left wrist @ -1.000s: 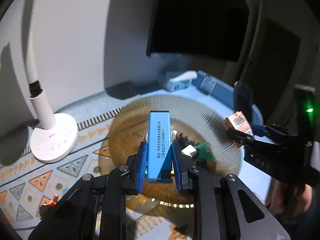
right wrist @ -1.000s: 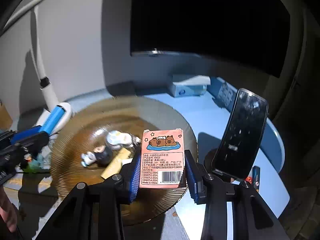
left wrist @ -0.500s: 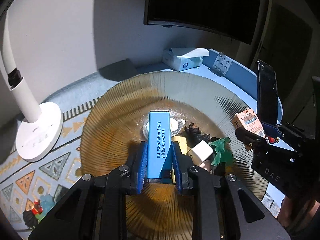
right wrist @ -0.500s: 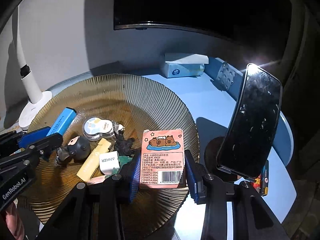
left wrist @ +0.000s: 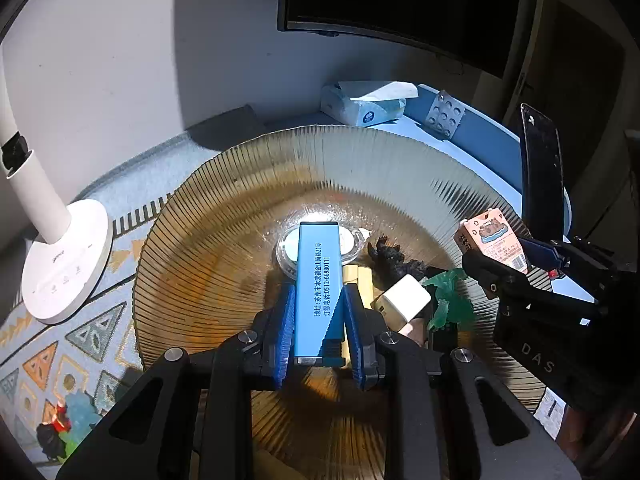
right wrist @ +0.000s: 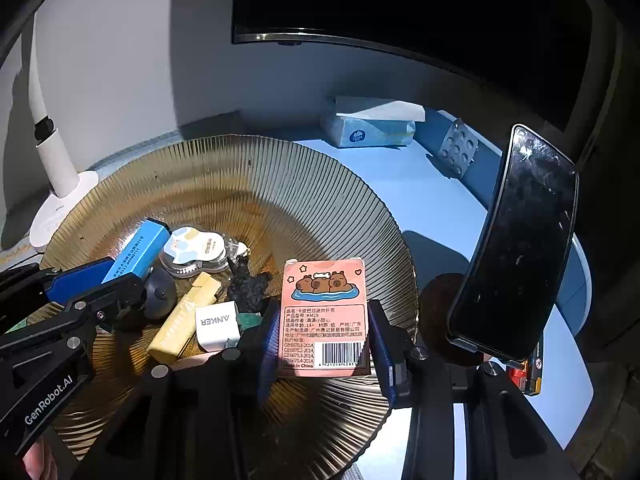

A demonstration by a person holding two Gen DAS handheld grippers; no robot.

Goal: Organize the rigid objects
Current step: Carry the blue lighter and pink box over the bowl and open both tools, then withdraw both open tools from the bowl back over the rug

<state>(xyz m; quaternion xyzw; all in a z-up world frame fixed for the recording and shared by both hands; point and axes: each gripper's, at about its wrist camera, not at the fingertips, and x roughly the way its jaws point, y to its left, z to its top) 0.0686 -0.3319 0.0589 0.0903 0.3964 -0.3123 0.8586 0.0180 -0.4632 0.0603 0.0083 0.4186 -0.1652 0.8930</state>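
Note:
My left gripper (left wrist: 319, 332) is shut on a slim light-blue box (left wrist: 319, 280) with dark print, held over the middle of a ribbed amber glass plate (left wrist: 224, 216). My right gripper (right wrist: 324, 344) is shut on a pink card box (right wrist: 324, 312) with capybara art and a barcode, above the plate's (right wrist: 320, 208) right side. Inside the plate lie a white charger (right wrist: 216, 326), a yellow bar (right wrist: 184, 320), a dark figurine (right wrist: 248, 288), a green toy (left wrist: 448, 300) and a clear blister pack (right wrist: 200, 252). Each gripper shows in the other's view.
A white lamp base (left wrist: 64, 260) stands left of the plate on a patterned mat (left wrist: 44, 356). A tissue box (right wrist: 372, 124) and a pill blister (right wrist: 458, 152) sit at the back. A dark phone (right wrist: 516, 248) leans on a stand at right, on the blue table (right wrist: 424, 200).
Both grippers have sunk and come forward over the plate, each still holding its box. The plate and its contents now fill more of both views.

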